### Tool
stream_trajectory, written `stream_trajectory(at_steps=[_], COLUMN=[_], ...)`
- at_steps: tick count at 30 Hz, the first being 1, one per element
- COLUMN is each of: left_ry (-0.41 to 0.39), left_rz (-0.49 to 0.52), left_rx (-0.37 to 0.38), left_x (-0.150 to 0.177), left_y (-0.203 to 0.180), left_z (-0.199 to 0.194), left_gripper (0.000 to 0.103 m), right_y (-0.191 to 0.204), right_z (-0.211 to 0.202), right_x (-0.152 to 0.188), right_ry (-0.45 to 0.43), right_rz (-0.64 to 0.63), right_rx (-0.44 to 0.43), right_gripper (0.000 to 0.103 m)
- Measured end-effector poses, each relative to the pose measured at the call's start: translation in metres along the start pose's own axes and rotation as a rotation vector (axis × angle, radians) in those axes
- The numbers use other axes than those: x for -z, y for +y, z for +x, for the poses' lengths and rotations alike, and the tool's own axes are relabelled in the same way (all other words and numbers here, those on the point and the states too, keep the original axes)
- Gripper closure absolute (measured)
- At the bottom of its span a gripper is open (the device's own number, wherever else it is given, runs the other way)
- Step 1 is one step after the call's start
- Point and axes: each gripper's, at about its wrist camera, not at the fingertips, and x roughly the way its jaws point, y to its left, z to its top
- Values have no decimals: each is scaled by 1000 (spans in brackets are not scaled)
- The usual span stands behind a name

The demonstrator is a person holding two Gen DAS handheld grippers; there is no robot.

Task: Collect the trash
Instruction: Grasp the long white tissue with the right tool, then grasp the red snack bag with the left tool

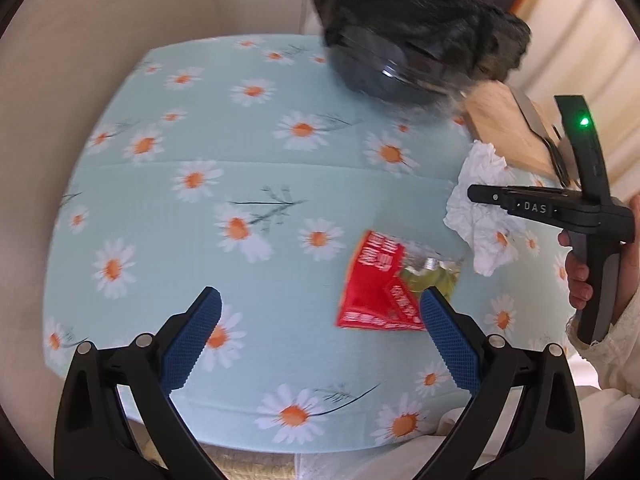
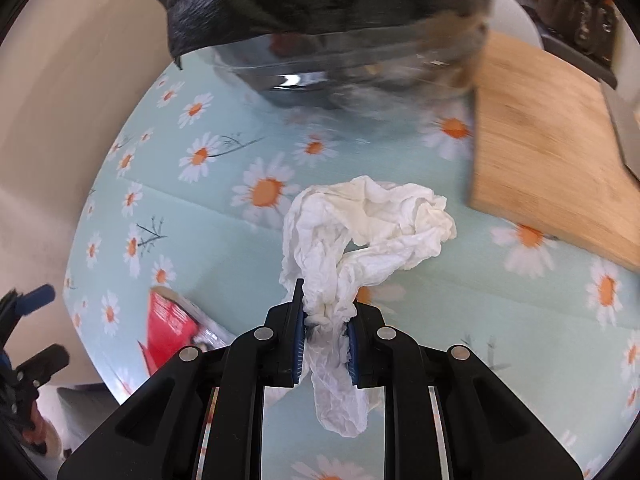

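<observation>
Now we see our right claw (image 2: 325, 334) clamped on the crumpled white tissue (image 2: 360, 232), hanging just above the daisy-print tabletop (image 2: 224, 248). Our left claw (image 1: 320, 334) stands apart over the red wrapper (image 1: 376, 284), near the tabletop's front edge.

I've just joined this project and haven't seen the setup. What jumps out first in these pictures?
The daisy-print tablecloth fills both views. The right hand-held gripper is shut on a crumpled white tissue near the table's middle, beside a wooden cutting board. A red snack wrapper lies just ahead of the open left hand-held gripper, and a black bag-lined glass bowl stands at the far edge.
</observation>
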Motion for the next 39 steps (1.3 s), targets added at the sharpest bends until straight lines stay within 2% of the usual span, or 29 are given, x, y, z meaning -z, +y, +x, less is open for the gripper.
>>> stream_trajectory(at_steps=[7, 17, 21, 26, 33, 39], left_ry=[80, 181, 203, 178, 162, 151], left_rz=[49, 133, 218, 325, 414, 401], left_rx=[133, 170, 139, 96, 8, 7], left_x=[-7, -11, -10, -10, -12, -12], left_y=[-21, -47, -63, -85, -110, -110], left_z=[40, 88, 105, 111, 123, 124], left_gripper=[6, 6, 6, 6, 4, 4], right_y=[-26, -59, -65, -70, -74, -71], right_z=[-31, -77, -85, -91, -86, -78], right_x=[27, 67, 81, 95, 103, 104], right_ry=[-57, -85, -94, -108, -92, -82], right_rz=[86, 184, 223, 261, 295, 288], right_rx=[30, 106, 137, 155, 156, 137], right_gripper=[87, 86, 86, 85, 85, 85])
